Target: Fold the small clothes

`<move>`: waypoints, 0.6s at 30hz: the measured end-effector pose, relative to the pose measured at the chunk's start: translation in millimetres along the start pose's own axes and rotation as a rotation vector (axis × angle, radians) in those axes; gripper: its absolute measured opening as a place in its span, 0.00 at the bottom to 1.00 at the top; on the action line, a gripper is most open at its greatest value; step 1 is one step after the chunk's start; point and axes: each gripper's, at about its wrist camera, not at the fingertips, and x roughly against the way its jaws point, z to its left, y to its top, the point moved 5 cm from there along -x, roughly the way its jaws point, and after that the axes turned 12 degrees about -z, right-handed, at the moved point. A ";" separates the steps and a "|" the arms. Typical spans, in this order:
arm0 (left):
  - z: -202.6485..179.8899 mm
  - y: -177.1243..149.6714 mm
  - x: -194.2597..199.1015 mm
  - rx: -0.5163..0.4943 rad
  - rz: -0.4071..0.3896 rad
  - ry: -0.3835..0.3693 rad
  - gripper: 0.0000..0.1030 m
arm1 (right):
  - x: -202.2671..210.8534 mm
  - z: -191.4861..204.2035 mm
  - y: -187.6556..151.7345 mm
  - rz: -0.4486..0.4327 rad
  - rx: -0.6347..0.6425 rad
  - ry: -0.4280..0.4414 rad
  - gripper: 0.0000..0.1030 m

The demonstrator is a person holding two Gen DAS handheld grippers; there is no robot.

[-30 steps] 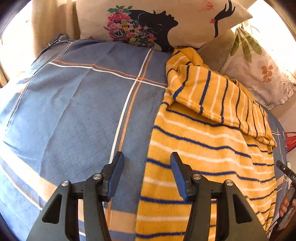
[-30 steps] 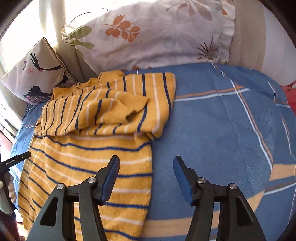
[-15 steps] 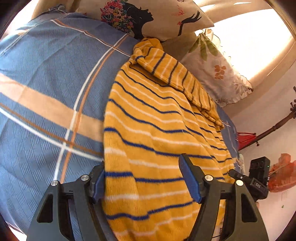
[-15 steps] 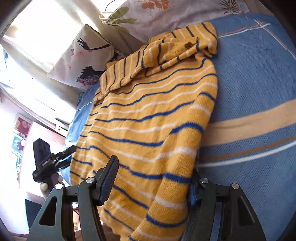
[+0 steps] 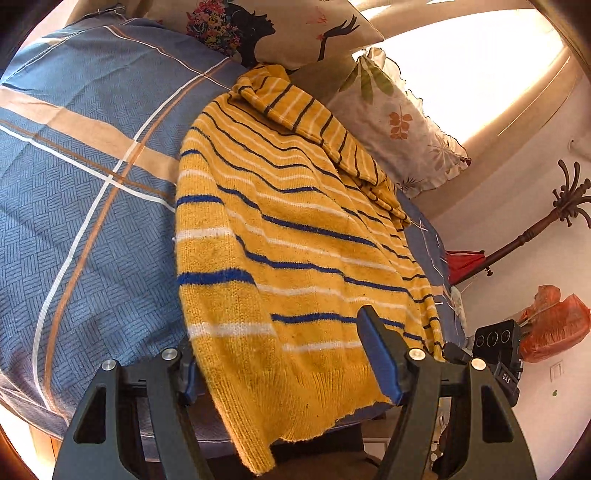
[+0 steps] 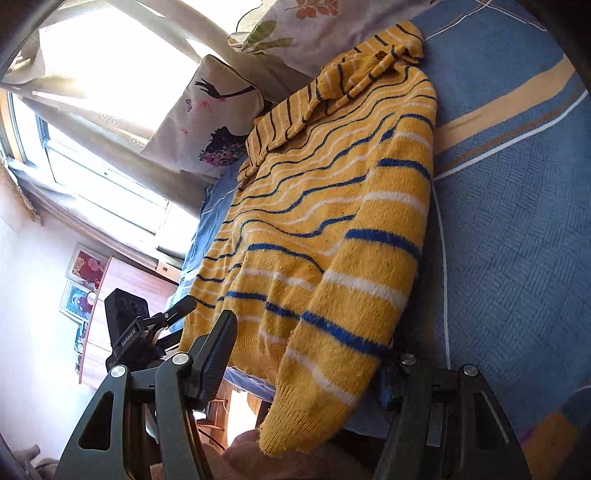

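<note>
Two hand-held grippers straddle the yellow striped sweater (image 5: 295, 258) on the bed (image 5: 74, 221): left hand-held gripper (image 5: 284, 365) just opened, jaws wide around its near hem; right hand-held gripper (image 6: 306, 354) wide around its near sleeve

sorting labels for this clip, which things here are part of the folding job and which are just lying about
Job:
yellow striped sweater
left hand-held gripper
right hand-held gripper

Lying about:
silhouette cushion
leaf-print pillow
blue plaid bedspread
coat stand
</note>
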 end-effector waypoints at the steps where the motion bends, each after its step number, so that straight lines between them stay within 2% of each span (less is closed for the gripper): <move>1: -0.7 0.2 -0.5 -0.003 0.000 0.004 0.68 | 0.9 0.3 -0.8 -0.001 -0.008 0.001 0.67; 3: -2.2 0.3 -1.4 -0.010 -0.004 0.015 0.70 | 1.5 2.3 -1.5 -0.007 -0.014 -0.004 0.67; 7: -7.2 0.3 -5.0 0.002 -0.029 -0.010 0.86 | 4.1 1.4 -4.7 -0.041 -0.011 -0.012 0.67; 11: -9.6 2.0 -9.5 -0.019 -0.056 0.021 0.86 | 4.3 0.6 -3.3 -0.059 -0.012 -0.023 0.63; 12: -8.6 2.7 -9.1 -0.022 -0.057 0.040 0.77 | 4.3 0.3 -3.2 -0.064 -0.009 -0.032 0.55; 13: -6.0 3.2 -9.3 -0.030 -0.053 0.074 0.42 | 4.7 -1.2 -3.1 -0.071 -0.006 -0.052 0.49; 14: -1.9 2.7 -12.4 -0.032 -0.025 0.097 0.19 | 6.2 -4.2 -3.3 -0.077 -0.002 -0.074 0.35; 15: 4.7 2.4 -14.4 -0.009 0.001 0.103 0.06 | 6.6 -7.1 -3.6 -0.083 -0.002 -0.097 0.19; 16: 10.6 3.7 -12.1 0.033 -0.001 0.083 0.06 | 7.3 -11.2 -3.5 -0.084 -0.007 -0.113 0.14; 18: 15.5 7.5 -1.1 0.061 -0.021 0.078 0.06 | 9.8 -18.3 -2.1 -0.080 -0.039 -0.085 0.11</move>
